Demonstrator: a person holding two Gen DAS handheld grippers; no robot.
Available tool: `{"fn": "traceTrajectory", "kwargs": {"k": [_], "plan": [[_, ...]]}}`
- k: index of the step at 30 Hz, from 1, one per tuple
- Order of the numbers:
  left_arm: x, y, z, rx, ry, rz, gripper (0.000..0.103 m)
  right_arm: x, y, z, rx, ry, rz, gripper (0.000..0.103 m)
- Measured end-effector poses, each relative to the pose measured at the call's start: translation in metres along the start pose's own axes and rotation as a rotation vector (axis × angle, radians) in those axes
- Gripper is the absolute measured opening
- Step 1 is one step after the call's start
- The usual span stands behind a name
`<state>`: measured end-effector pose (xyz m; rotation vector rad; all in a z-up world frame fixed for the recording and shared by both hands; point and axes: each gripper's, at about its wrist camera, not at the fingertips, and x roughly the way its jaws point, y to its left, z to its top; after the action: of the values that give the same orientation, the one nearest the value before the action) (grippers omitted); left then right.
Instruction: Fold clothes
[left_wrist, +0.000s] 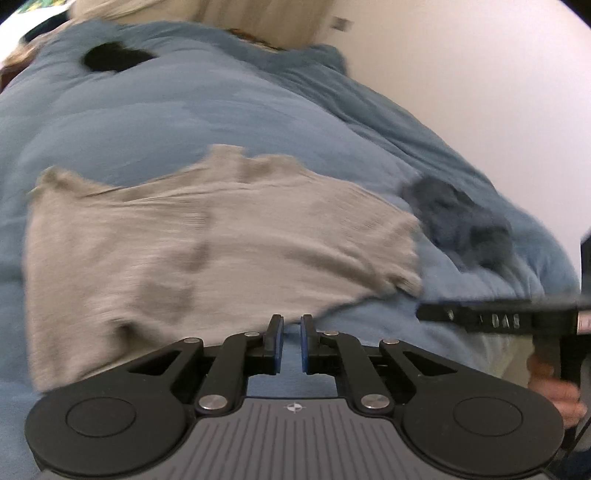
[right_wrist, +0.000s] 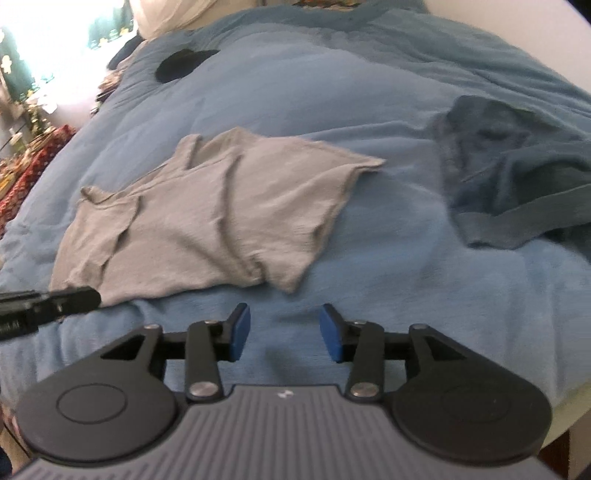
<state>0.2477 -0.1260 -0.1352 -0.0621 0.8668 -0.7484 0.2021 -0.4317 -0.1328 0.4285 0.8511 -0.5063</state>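
Grey top (right_wrist: 207, 214) lies partly folded on blue bedspread (right_wrist: 332, 92). Left gripper (left_wrist: 291, 325) near-closed, empty, at top's near hem; right gripper (right_wrist: 284, 317) half-open, empty, just short of hem. Likely between folds — next, regrip hem.

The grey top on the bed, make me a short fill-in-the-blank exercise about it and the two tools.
1. The grey top lies on a ____ blanket.
2. The crumpled dark blue garment lies to the ____ of the grey top in the right wrist view.
3. The right tool has its jaws ____, with nothing between them.
4. The left tool is nearly ____.

Missing words: blue; right; open; shut
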Motion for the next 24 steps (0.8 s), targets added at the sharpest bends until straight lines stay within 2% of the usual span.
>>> {"fn": "traceTrajectory", "kwargs": {"k": [4, 7, 11, 13, 14, 17, 20, 24], "plan": [[0.023, -0.047, 0.001, 0.139, 0.007, -0.022, 0.007, -0.011, -0.024, -0.001, 0.039, -0.029, 0.005, 0.049], [0.038, -0.079, 0.001, 0.246, -0.020, -0.017, 0.008, -0.017, -0.043, -0.005, 0.070, -0.044, 0.004, 0.050], [0.062, -0.117, -0.004, 0.459, -0.049, 0.054, 0.016, -0.024, -0.070, -0.012, 0.111, -0.046, 0.020, 0.051], [0.072, -0.127, -0.005, 0.531, -0.052, 0.076, 0.019, -0.028, -0.081, -0.016, 0.121, -0.049, 0.034, 0.051], [0.075, -0.131, -0.006, 0.560, -0.053, 0.080, 0.024, -0.028, -0.084, -0.018, 0.121, -0.051, 0.037, 0.051], [0.085, -0.145, -0.009, 0.662, -0.061, 0.106, 0.031, -0.027, -0.093, -0.024, 0.124, -0.050, 0.044, 0.052], [0.094, -0.152, -0.010, 0.717, -0.056, 0.146, 0.032, -0.025, -0.098, -0.026, 0.135, -0.051, 0.060, 0.052], [0.103, -0.150, -0.005, 0.710, -0.017, 0.154, 0.031, -0.024, -0.101, -0.026, 0.151, -0.059, 0.074, 0.052]]}}
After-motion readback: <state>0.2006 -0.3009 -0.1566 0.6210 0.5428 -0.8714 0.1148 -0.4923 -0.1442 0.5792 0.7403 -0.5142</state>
